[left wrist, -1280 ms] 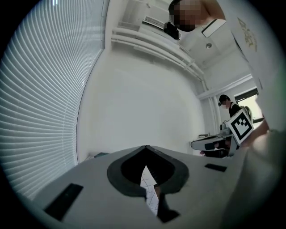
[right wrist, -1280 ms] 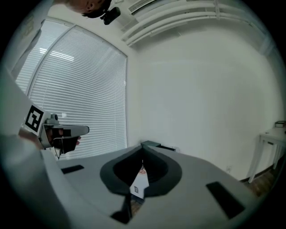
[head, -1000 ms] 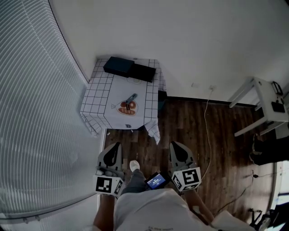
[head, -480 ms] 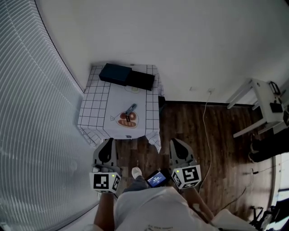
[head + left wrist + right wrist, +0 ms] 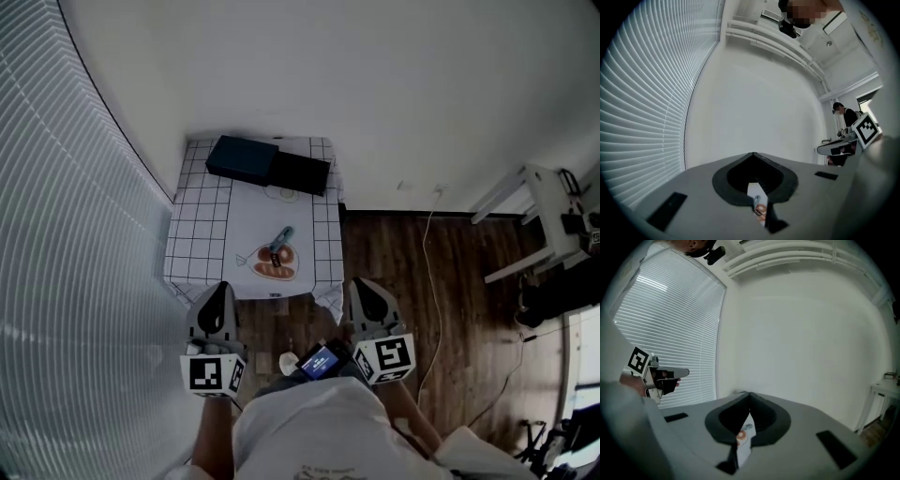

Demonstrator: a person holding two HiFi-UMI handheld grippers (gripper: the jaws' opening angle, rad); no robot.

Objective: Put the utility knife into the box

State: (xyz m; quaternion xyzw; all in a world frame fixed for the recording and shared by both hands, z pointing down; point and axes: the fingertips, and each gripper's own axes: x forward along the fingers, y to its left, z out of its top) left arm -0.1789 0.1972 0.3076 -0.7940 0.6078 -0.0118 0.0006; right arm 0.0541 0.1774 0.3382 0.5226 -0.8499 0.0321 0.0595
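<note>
Nothing of the task is done yet, as far as can be seen. The knife [image 5: 279,238] lies on the tabletop [image 5: 202,234], about midway between the side edges and nearer the near edge than the far one. One end rests on an orange heart-shaped mat [image 5: 274,265]. The box [image 5: 243,159] sits at the far left corner, well apart from the knife. A black piece [image 5: 301,172] touches its right side and may be the lid. Whether the box is open cannot be told from here.

Both claws hang off the tabletop, above the floor just short of the near edge, with the person standing behind them. The left claw [image 5: 218,292] is closed, its tips meeting with nothing between them. The right claw [image 5: 366,291] looks the same, pressed together and empty. Each gripper view looks past its closed tips, and the knife and mat show only as small shapes through the slit below them.

So the whole job appears to remain. Judging from this, a claw has to be brought over the tabletop, opened and closed on the knife. The knife then has to be carried to the far left corner and let go inside the box. If the box proves to be shut, it would need opening first.
</note>
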